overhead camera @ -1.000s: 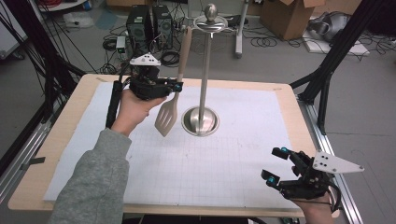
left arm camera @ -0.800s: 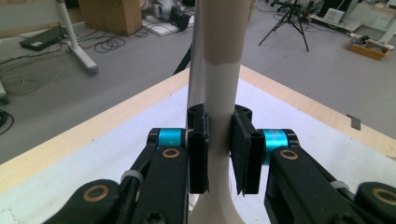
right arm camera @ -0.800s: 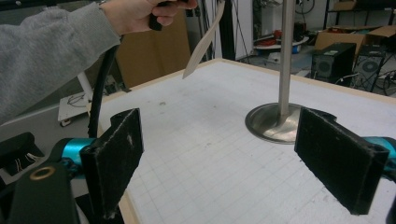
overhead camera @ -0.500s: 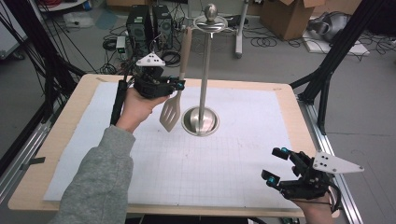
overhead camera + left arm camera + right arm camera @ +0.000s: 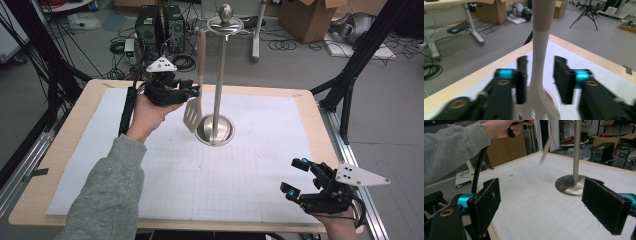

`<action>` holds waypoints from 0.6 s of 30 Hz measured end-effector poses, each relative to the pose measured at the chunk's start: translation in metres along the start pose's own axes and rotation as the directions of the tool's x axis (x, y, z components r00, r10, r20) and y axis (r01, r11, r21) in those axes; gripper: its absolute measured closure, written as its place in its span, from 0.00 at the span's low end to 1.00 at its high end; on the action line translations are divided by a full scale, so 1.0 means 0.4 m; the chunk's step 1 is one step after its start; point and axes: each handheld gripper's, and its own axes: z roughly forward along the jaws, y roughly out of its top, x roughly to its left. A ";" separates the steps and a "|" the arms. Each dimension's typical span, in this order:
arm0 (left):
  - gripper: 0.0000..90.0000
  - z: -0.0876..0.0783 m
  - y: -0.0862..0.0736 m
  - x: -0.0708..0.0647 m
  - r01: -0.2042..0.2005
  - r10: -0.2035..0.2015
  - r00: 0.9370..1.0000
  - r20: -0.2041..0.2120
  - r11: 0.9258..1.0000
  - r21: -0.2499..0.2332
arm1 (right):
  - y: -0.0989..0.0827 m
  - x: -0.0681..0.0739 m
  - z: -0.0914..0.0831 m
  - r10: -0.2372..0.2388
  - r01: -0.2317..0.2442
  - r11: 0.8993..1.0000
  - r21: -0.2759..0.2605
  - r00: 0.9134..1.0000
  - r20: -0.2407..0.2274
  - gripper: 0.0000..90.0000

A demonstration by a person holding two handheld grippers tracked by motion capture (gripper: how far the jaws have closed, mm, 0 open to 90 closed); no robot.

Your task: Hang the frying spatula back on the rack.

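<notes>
Wood-edged counter (image 5: 65, 150) carries a white grid sheet, and near its far middle stands the steel utensil stand (image 5: 218, 75), the reference for all positions below. A beige slotted spatula (image 5: 196, 75) hangs from the stand's top disc, on the side facing the left gripper, blade just above the round base.

Left gripper (image 5: 192, 93): level with the lower handle, just beside the stand. Its jaws have just been opening; they now stand spread, one on either side of the spatula neck, with a visible gap on both sides. Right gripper (image 5: 297, 177): well away from the stand, at the near right corner of the counter, jaws spread wide on nothing.

Risk, as a judgement: the spatula appears to hang freely from the disc. If the left gripper withdraws at an angle, one jaw could catch the neck and swing it, or lift it off its hook and drop it onto the base.

View differences: the left gripper view shows the clearance between each jaw and the neck (image 5: 539, 62), which the high view hides behind the gripper body. The high view shows the hanging point at the disc. The right gripper view shows the blade tip (image 5: 546, 150) clear of the base.
</notes>
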 end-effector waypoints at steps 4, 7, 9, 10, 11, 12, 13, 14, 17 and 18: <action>0.54 -0.021 -0.009 0.010 0.012 -0.012 1.000 0.014 1.000 -0.014 | -0.005 -0.002 0.007 0.003 -0.003 1.000 0.014 1.000 -0.002 0.16; 0.41 -0.044 -0.015 0.015 -0.009 0.011 0.999 0.039 0.998 -0.057 | -0.005 -0.001 0.012 0.002 -0.002 1.000 0.015 1.000 -0.005 0.16; 0.36 -0.064 -0.020 0.018 -0.037 0.041 0.998 0.054 0.997 -0.071 | -0.002 0.001 0.013 0.002 -0.002 1.000 0.015 1.000 -0.006 0.16; 0.34 -0.072 -0.023 0.018 -0.037 0.042 0.997 0.068 0.996 -0.085 | -0.002 0.002 0.014 -0.004 0.004 1.000 0.014 1.000 -0.009 0.16; 0.32 -0.082 -0.026 0.019 -0.038 0.046 0.996 0.081 0.995 -0.095 | -0.001 0.002 0.013 -0.004 0.005 1.000 0.013 1.000 -0.011 0.16; 0.31 -0.091 -0.028 0.020 -0.035 0.046 0.995 0.091 0.993 -0.111 | 0.000 0.003 0.013 -0.004 0.004 1.000 0.012 1.000 -0.009 0.16; 0.29 -0.100 -0.031 0.019 -0.033 0.045 0.994 0.099 0.992 -0.120 | 0.000 0.003 0.013 -0.004 0.004 1.000 0.012 1.000 -0.011 0.16; 0.28 -0.109 -0.034 0.019 -0.036 0.049 0.993 0.105 0.991 -0.126 | 0.000 0.003 0.013 -0.005 0.005 1.000 0.012 1.000 -0.012 0.16; 0.24 -0.134 -0.045 0.012 -0.061 0.076 0.990 0.118 0.990 -0.130 | 0.002 0.002 0.016 -0.008 0.008 1.000 0.013 1.000 -0.015 0.16; 0.22 -0.142 -0.049 0.009 -0.060 0.076 0.989 0.124 0.990 -0.130 | 0.003 0.002 0.017 -0.008 0.008 1.000 0.010 1.000 -0.016 0.16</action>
